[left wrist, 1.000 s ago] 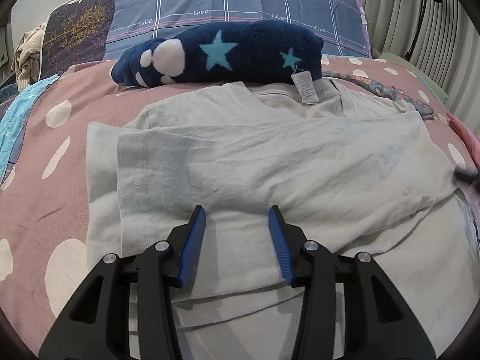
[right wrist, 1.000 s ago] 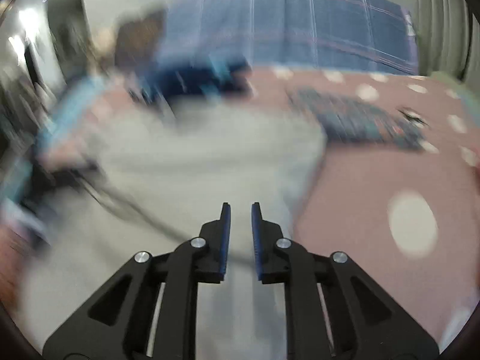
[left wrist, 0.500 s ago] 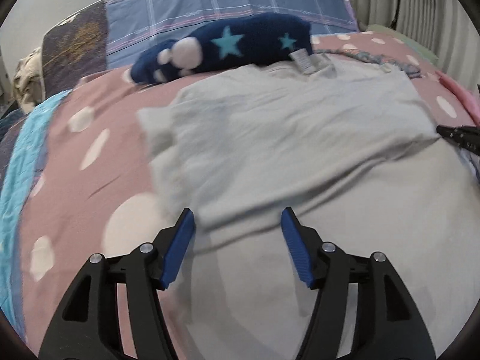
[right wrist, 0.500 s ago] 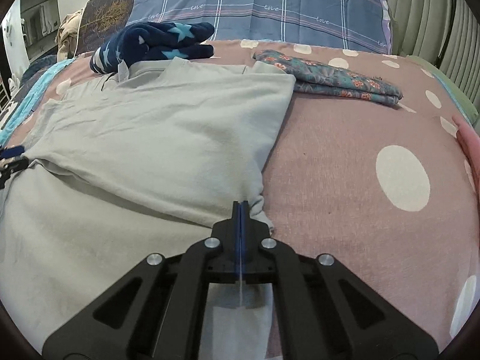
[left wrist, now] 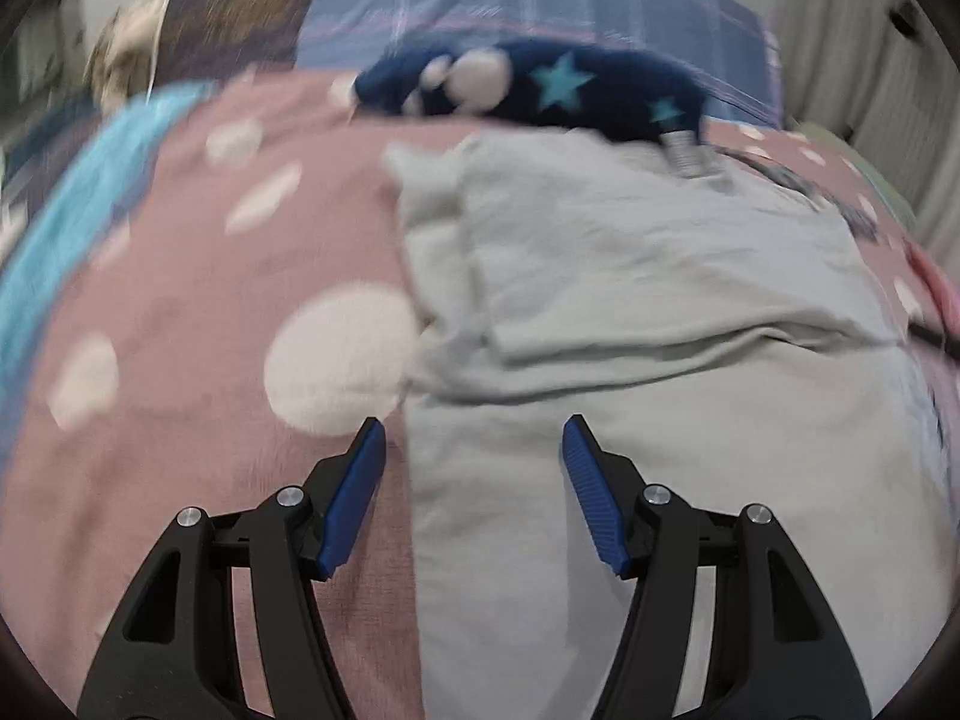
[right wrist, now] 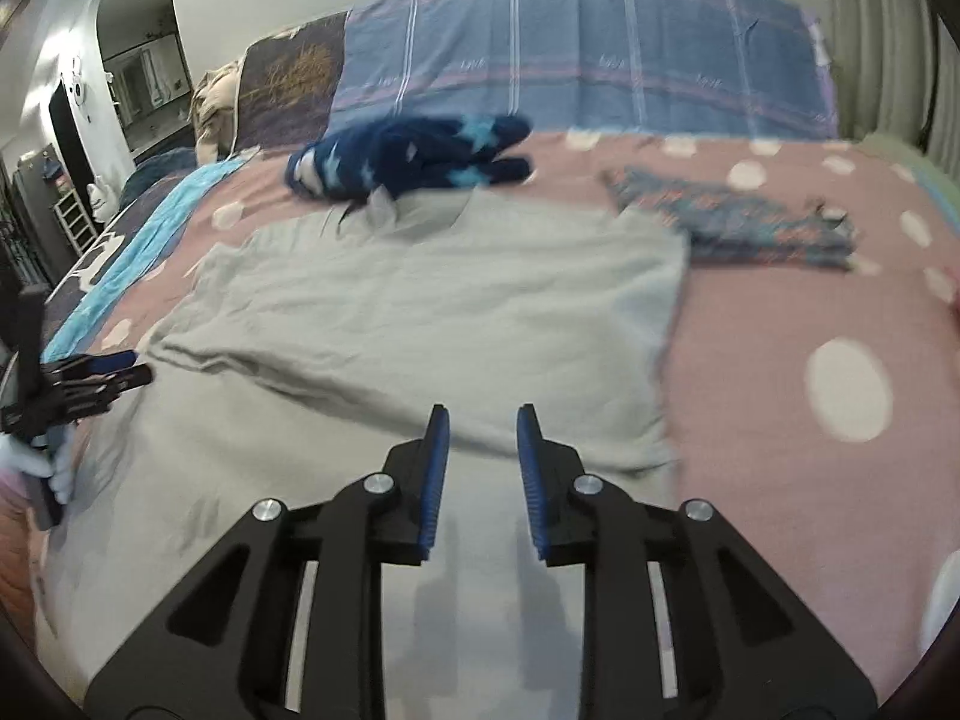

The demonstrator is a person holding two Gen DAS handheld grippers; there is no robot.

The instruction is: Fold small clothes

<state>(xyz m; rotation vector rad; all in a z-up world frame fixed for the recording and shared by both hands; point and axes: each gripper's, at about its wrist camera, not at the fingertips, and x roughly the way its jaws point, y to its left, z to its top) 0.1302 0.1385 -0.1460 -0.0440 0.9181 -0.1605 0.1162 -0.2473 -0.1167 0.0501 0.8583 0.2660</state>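
Note:
A pale grey T-shirt [left wrist: 630, 276] [right wrist: 432, 312] lies on the pink dotted bedspread, its upper half doubled over the lower half. My left gripper [left wrist: 474, 438] hovers open above the shirt's left edge with nothing between its blue pads. My right gripper [right wrist: 479, 420] hangs over the shirt near its right edge; its jaws are opening and nothing sits between them. The left gripper [right wrist: 114, 369] also shows at the far left of the right wrist view, held by a gloved hand [right wrist: 42, 456].
A navy fleece piece with stars [left wrist: 540, 90] [right wrist: 414, 156] lies past the shirt's collar. A folded floral garment [right wrist: 738, 222] rests to the right. Blue plaid pillows [right wrist: 582, 54] line the headboard. A turquoise blanket [left wrist: 78, 204] edges the bed's left side.
My left gripper slid left to the shirt's left edge and spread its jaws wider. My right gripper, shut on the shirt's edge half a second ago, has let go and parted its jaws.

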